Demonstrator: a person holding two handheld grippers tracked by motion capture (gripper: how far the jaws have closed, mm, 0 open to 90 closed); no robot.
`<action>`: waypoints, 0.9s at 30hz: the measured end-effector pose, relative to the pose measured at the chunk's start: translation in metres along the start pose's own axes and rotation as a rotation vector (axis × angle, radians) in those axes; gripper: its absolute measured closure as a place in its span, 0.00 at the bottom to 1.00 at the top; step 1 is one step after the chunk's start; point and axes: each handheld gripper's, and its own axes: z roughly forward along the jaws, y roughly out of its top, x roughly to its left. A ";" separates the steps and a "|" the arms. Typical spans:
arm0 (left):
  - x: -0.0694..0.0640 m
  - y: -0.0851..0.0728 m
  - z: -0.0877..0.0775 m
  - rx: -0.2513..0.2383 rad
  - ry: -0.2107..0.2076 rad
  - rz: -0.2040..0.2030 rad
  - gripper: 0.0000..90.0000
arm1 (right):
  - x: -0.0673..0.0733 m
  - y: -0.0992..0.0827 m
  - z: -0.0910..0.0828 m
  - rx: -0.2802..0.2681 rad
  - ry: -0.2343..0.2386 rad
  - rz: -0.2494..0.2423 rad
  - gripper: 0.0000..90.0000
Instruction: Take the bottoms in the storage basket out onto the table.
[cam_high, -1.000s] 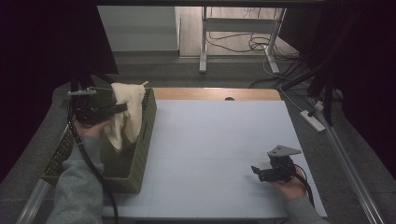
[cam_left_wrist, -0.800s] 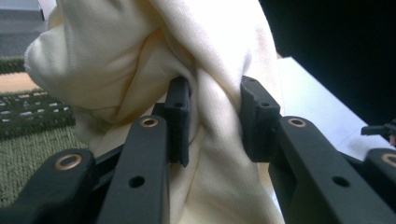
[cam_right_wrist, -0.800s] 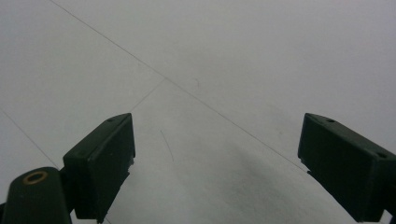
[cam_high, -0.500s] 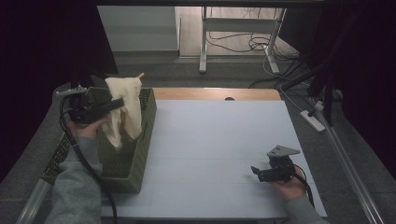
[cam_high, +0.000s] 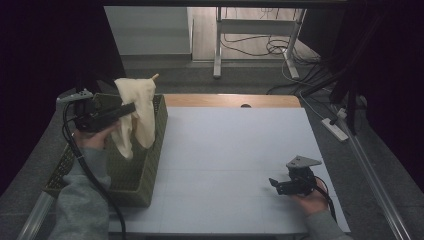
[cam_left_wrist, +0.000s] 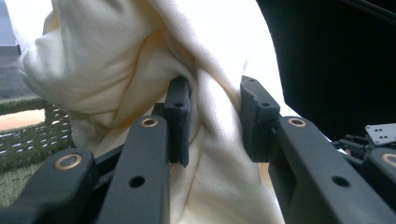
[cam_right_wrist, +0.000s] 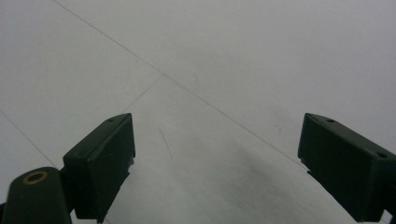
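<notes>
Cream cloth (cam_high: 135, 112) pinched by left tool (cam_high: 120, 111), jaws clenched on a fold of it, confirmed in left gripper view where fabric (cam_left_wrist: 140, 79) bunches between both pads. Hangs raised over green woven basket (cam_high: 150, 165) at left edge of tabletop (cam_high: 235, 150); upper part above the rim, lower tail drooping inside the basket, apparently not yet clear of it. Extraction judged partly done: grasp secured, lift begun. Left to do, by judgement: raise until the tail clears the rim, carry across to the bare white surface, lay down, possibly spread or fold. Right tool (cam_high: 275, 184) resting low at near right of tabletop, well apart from cloth, jaws released and wide with nothing between them, bare sheet visible in right gripper view (cam_right_wrist: 215, 116). No part in the work yet.
</notes>
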 end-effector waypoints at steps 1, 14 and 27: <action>-0.001 0.000 0.000 -0.002 -0.004 0.000 0.74 | 0.000 0.000 0.000 0.000 0.000 0.000 0.13; -0.013 0.003 0.003 -0.023 -0.054 0.010 0.74 | 0.000 0.000 0.001 0.008 -0.001 0.002 0.13; -0.028 0.004 0.013 -0.018 -0.108 0.030 0.74 | 0.000 0.000 0.001 0.009 0.000 0.001 0.13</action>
